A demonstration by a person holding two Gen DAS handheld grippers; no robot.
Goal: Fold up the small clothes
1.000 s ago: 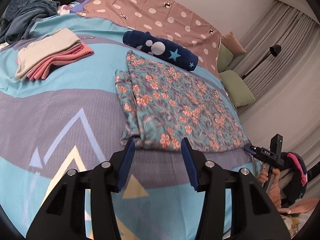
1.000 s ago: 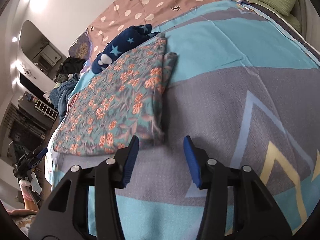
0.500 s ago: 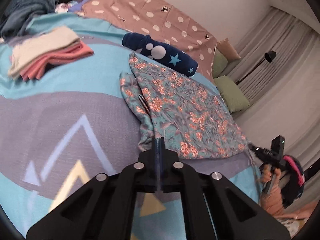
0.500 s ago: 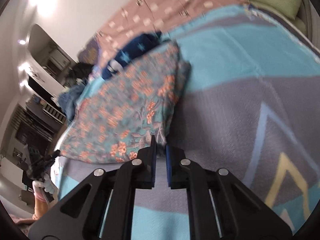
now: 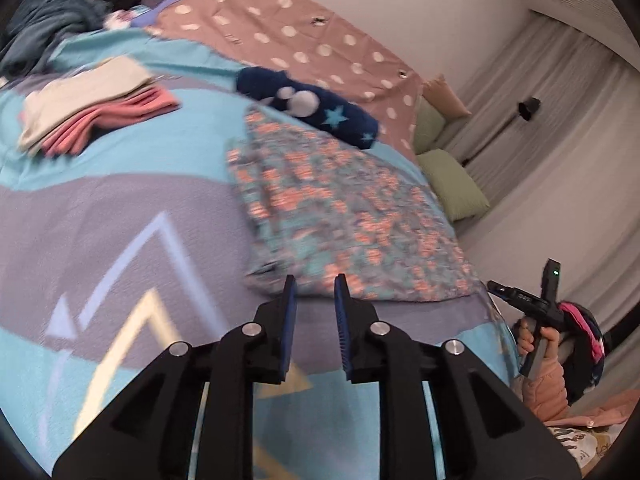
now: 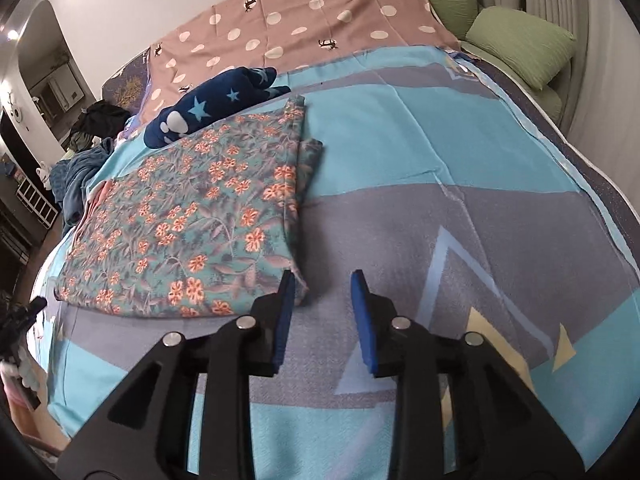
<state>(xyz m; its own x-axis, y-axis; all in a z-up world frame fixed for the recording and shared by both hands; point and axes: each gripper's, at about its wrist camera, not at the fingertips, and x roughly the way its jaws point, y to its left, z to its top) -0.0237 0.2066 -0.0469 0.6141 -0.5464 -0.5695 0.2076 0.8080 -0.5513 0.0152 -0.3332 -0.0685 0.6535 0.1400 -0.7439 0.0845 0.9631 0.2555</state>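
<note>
A teal floral garment [image 5: 344, 216] lies folded flat on the bed; it also shows in the right wrist view [image 6: 200, 216]. My left gripper [image 5: 314, 300] is open and empty, its tips just short of the garment's near edge. My right gripper [image 6: 324, 296] is open and empty; its left pad sits at the garment's near right corner. The right gripper also shows at the bed's edge in the left wrist view [image 5: 520, 300].
A navy star-print garment [image 5: 308, 108] lies behind the floral one. A folded white and pink stack [image 5: 92, 108] sits at far left. Dark clothes [image 5: 52, 20] are piled at the back left. Green pillows [image 6: 516, 40] lie at the bed's right side.
Both grippers closed at the garment's near edge half a second ago and have now opened and drawn back slightly. The garment lies flat.
</note>
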